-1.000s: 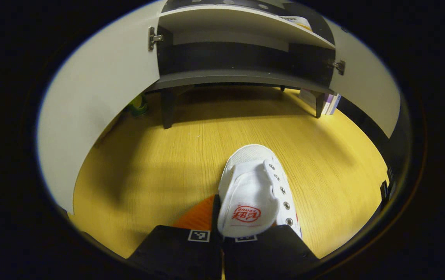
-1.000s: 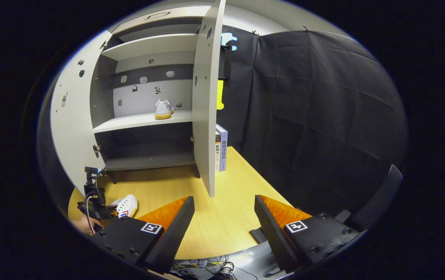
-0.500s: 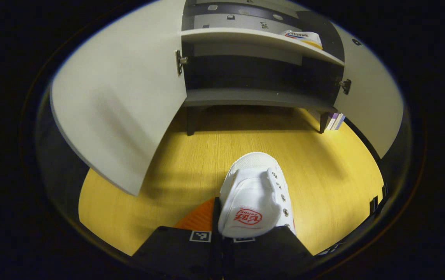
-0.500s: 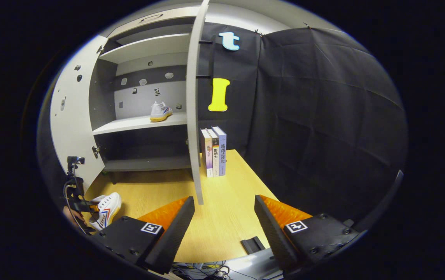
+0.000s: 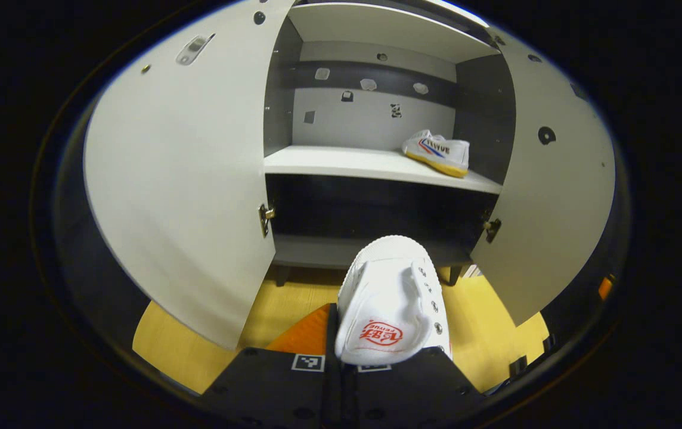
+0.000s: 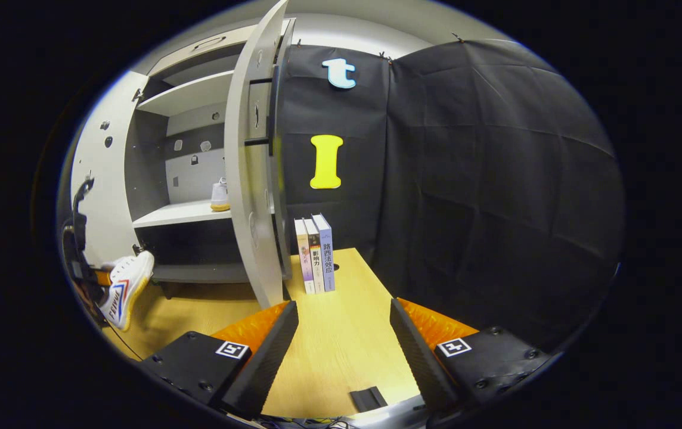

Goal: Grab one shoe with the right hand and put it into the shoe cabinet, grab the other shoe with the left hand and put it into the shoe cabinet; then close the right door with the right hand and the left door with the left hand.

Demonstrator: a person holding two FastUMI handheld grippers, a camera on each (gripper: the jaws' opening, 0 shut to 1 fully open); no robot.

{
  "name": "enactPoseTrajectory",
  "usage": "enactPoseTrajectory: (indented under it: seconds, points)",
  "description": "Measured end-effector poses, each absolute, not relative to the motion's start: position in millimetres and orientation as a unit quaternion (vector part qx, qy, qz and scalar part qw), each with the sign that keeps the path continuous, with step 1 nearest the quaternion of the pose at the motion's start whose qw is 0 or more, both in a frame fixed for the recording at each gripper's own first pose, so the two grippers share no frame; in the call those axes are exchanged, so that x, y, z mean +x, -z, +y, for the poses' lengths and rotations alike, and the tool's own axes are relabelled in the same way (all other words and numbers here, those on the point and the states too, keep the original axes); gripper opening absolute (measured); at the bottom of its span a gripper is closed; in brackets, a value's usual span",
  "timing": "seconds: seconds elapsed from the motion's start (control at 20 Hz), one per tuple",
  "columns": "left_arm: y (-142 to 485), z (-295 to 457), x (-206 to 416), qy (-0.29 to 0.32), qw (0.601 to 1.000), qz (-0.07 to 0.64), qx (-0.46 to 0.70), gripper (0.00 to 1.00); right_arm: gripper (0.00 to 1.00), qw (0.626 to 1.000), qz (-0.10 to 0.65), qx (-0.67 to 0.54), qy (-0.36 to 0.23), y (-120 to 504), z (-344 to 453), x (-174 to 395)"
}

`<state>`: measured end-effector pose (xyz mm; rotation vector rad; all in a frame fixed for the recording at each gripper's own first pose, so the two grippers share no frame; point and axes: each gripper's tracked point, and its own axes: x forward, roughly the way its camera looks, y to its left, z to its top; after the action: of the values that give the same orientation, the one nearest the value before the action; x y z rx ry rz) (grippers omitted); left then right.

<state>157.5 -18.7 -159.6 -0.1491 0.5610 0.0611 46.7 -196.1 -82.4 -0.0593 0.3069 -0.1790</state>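
My left gripper [image 5: 338,351] is shut on the heel of a white canvas shoe [image 5: 393,298], toe pointing at the open shoe cabinet [image 5: 371,164]. The held shoe is raised off the wooden table [image 5: 198,351], below the middle shelf. A second white shoe [image 5: 437,152] rests on the right end of that shelf. In the right gripper view the held shoe [image 6: 121,289] hangs tilted at the far left, and the shelved shoe [image 6: 220,195] peeks past the right door [image 6: 250,179]. My right gripper [image 6: 344,342] is open over the table [image 6: 341,333], holding nothing.
Both cabinet doors stand open, the left door [image 5: 186,179] and the right door [image 5: 546,202] flanking the held shoe. Three upright books [image 6: 315,253] stand beside the cabinet against the black cloth wall. A small black block [image 6: 368,398] lies at the table's near edge.
My left gripper has lifted the shoe off the table and tipped up toward the cabinet's middle shelf. The right gripper has swung to the right, staying open.
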Motion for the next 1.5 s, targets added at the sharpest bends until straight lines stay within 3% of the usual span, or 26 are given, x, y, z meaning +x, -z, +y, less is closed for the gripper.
enactPoseTrajectory:
  seconds: [0.45, 0.8, 1.2, 1.5]
  points:
    - [39, -20, 247, -0.035, 0.970, 0.233, -0.065, 0.06, 0.98, 0.985, 0.145, -0.008, 0.092, 91, -233, 58]
    - [-16, -4, 330, -0.058, 0.973, 0.211, -0.074, 0.05, 0.98, 0.987, 0.137, -0.003, 0.087, 86, -253, 62]
    - [5, 27, 431, -0.087, 0.964, 0.251, -0.018, 0.06, 0.99, 0.989, 0.101, -0.015, 0.104, 60, -266, 68]
    - [44, 28, 491, -0.087, 0.950, 0.298, 0.023, 0.05, 0.99, 0.983, 0.117, 0.000, 0.139, 69, -275, 59]
